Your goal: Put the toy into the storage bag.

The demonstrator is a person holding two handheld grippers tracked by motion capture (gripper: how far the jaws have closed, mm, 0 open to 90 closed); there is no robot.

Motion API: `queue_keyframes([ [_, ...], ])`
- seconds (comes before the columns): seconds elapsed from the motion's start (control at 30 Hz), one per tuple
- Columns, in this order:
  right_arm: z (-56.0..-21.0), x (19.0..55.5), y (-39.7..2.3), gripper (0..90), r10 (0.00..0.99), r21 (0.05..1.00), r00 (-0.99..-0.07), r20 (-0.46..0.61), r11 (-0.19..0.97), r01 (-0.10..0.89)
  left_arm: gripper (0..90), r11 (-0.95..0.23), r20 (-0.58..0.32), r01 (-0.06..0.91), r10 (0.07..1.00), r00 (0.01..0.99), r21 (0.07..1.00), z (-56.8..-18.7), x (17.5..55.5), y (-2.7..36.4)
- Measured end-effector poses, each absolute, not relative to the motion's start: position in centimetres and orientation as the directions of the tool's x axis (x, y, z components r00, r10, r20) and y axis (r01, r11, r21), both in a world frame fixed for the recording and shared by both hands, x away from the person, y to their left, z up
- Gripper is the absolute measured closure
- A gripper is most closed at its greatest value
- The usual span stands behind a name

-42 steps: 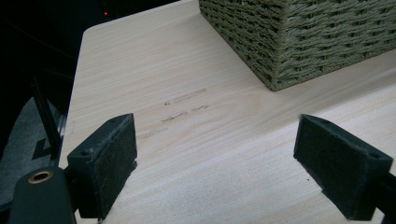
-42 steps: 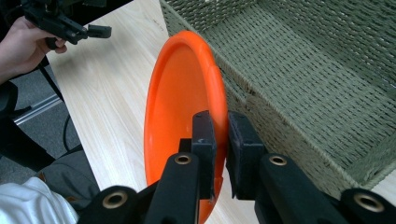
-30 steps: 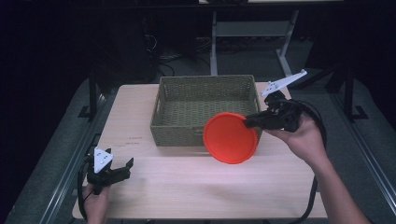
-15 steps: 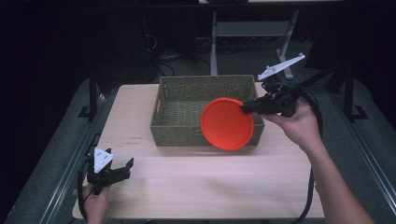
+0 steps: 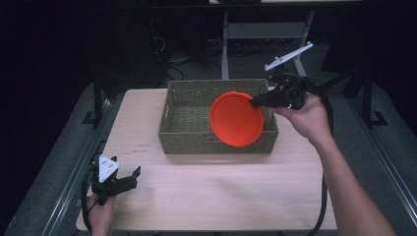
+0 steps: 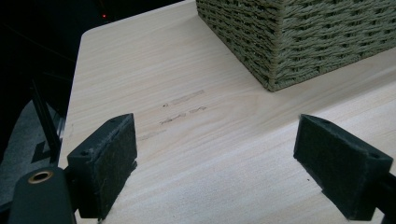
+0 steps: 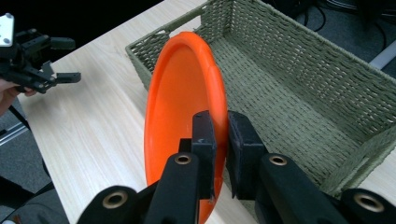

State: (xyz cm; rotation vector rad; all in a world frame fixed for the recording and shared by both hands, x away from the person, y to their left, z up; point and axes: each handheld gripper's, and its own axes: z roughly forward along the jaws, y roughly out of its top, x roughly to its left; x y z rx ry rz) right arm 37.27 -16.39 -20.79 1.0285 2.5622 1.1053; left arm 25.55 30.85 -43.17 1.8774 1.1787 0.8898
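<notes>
Orange plate (image 5: pixel 237 119), round and shallow, hangs tilted on edge over the front right part of a woven basket (image 5: pixel 187 132), its face turned toward the camera in the high view and its lower rim overlapping the basket's front wall. The right gripper (image 5: pixel 258 102) clamps the plate's right rim, its two black jaws pressed on either side of the edge, as the right gripper view (image 7: pixel 219 135) makes plain. The person's right hand (image 5: pixel 305 115) holds that gripper just past the basket's right end, a cable trailing down beside the forearm. The olive-green basket sits at the far middle of a pale wooden table (image 5: pixel 221 191), and the part of its floor in view lies bare (image 7: pixel 299 98). At the table's near left corner the left gripper (image 5: pixel 129 178) rests low in the person's left hand (image 5: pixel 101 216), well apart from the basket, jaws spread wide with nothing between them; bare tabletop shows between its pads (image 6: pixel 105 163) in the left gripper view.
</notes>
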Motion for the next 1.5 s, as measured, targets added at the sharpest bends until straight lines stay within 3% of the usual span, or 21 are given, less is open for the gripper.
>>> queue_keyframes([
  [1.5, -21.6, 43.9, -15.5, 81.7, 0.755, 0.665, -0.641, 0.139, 0.409, 0.625, 12.8, -0.321, 0.179, 0.409, 0.92, 0.348, 0.854, -43.1, 25.6, 30.8],
])
